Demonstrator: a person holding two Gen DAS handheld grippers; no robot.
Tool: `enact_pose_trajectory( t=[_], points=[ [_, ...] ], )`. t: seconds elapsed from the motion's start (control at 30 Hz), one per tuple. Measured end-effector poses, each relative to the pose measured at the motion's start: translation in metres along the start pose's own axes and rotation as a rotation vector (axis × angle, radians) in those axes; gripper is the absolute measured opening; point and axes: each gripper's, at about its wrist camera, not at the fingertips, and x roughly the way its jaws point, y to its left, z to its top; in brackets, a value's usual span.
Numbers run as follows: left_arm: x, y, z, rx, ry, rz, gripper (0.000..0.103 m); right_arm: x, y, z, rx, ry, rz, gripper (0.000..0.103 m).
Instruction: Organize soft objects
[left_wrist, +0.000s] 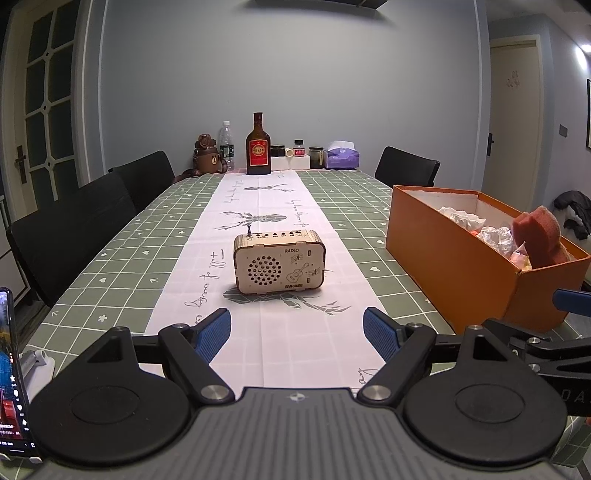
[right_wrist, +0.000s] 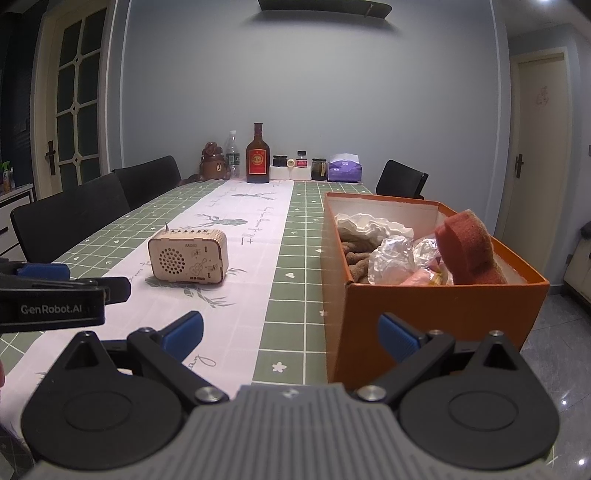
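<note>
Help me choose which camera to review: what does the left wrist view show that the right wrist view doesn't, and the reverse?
Only the left wrist view shows a lit phone propped at its near left edge.

Only the right wrist view shows the brown towel low inside the orange box, plus the left claw's branded body from the side.

Both show the wooden radio on the white runner, the rust sponge and crumpled foil in the box, the bottles by the far wall, and an open, empty claw.
</note>
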Motion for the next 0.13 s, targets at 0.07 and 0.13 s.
enact_pose_trajectory(
  t=[0.07,0.13],
  points=[
    [-0.0001,-0.0007,-0.0018,0.006,-0.004,0.004,0.095,0.0001,0.0008,-0.0003,-0.001,0.001,0.002,0.099],
    [0.0003,-0.0006,-0.0025,0.003,-0.003,0.003,0.095,0.0002,0.0015,-0.0004,-0.004,0.001,0.004,0.099]
  ],
)
